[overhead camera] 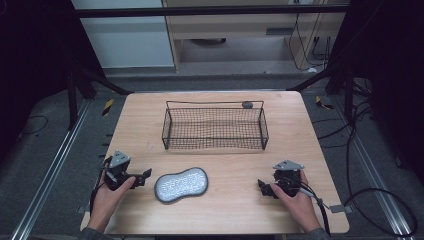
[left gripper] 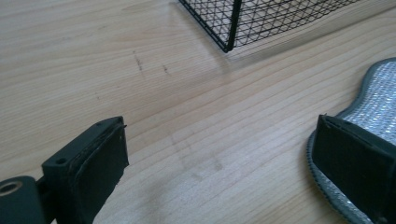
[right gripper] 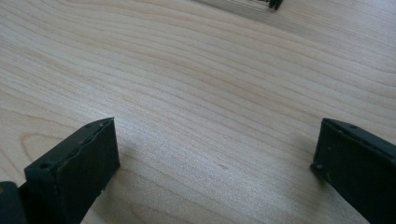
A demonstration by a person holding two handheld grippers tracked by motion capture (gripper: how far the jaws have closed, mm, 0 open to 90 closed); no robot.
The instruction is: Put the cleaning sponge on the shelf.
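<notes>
A silvery, peanut-shaped sponge (overhead camera: 181, 184) with a grey rim lies flat near the table's front, left of centre. My left gripper (overhead camera: 141, 177) rests just left of it, open, jaws pointing at the sponge; in the left gripper view the sponge (left gripper: 380, 98) lies under and beyond the right jaw, with bare wood between the jaws (left gripper: 219, 154). At the front right, my right gripper (overhead camera: 264, 188) stands open over bare wood (right gripper: 215, 154), nothing between its jaws. A black wire basket (overhead camera: 215, 146) sits at the middle of the table.
A small dark round object (overhead camera: 247, 104) lies behind the basket's back right corner. The basket's corner (left gripper: 229, 32) shows at the top of the left gripper view. The wooden table (overhead camera: 310, 145) ends close behind both hands. Cables lie on the floor at right.
</notes>
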